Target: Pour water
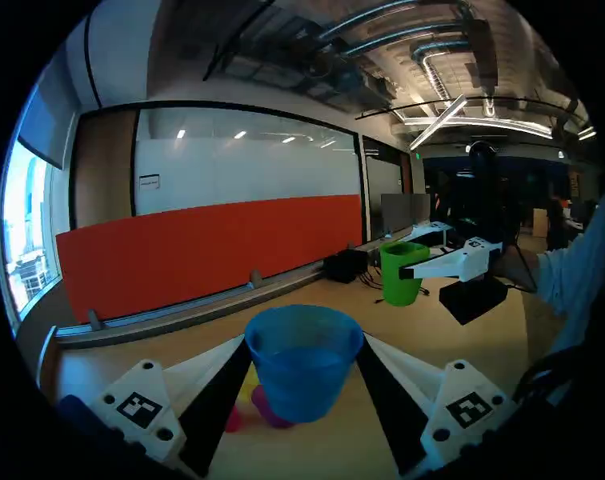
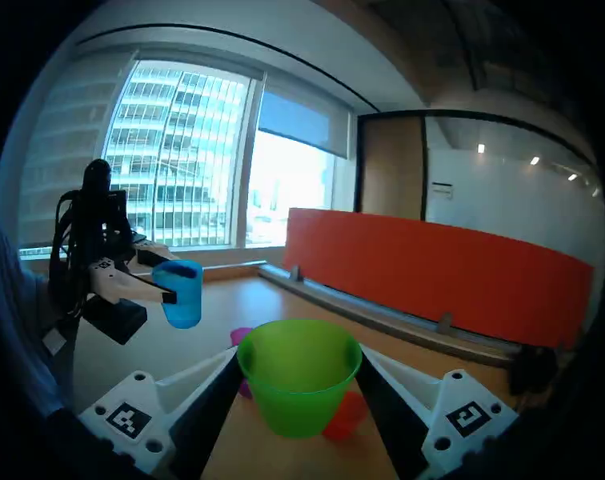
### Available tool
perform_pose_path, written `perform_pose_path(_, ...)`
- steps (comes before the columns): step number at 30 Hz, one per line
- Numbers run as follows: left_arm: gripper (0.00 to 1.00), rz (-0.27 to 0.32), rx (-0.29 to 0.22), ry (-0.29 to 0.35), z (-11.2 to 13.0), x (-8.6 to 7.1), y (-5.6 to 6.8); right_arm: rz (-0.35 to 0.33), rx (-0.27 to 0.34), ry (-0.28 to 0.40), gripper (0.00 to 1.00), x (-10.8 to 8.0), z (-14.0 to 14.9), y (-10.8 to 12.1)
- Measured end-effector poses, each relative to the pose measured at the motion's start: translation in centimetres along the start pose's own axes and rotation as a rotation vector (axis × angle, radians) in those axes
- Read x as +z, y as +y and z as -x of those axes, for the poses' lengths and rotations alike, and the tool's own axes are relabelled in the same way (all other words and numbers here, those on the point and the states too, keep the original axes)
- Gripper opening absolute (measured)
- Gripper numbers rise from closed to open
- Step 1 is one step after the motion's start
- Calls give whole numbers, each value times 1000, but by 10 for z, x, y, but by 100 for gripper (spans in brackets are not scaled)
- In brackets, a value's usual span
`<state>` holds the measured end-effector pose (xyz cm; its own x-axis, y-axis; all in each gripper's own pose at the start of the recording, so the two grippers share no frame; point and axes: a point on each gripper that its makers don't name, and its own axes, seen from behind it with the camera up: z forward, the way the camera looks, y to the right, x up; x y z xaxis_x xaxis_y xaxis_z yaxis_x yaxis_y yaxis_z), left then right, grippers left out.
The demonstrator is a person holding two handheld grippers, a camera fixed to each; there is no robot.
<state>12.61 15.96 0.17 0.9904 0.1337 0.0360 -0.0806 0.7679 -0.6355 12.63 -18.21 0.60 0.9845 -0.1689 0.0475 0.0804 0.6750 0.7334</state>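
Since both cups are held up off the wooden tabletop [image 1: 430, 324], the pour turns on closing the gap between them. The left gripper [image 1: 304, 356] has its jaws spread cup-wide and pressed on either side of the blue cup [image 1: 304, 380], which is upright, its darker lower part suggesting water. The right gripper [image 2: 299, 364] likewise clamps the green cup [image 2: 299, 384], also upright. In the left gripper view, the green cup sits ahead and to the right, well apart, so the blue rim would likely have to travel that way and tip. Small coloured pieces [image 1: 262, 404] lie below, unidentifiable. Square black-and-white markers [image 1: 139, 408] sit on the fingers; a wall notice [image 1: 149, 182] is too small to read.
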Motion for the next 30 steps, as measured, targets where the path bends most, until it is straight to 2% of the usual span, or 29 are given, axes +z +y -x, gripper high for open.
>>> perform_pose_path(12,87,-35,126,49,-29,-5,-5,-73,22,11,92,7,-4,-24)
perform_pose_path(30,87,-88,391,74,-70,3,-4,-178,9,3,92,28,6,-65)
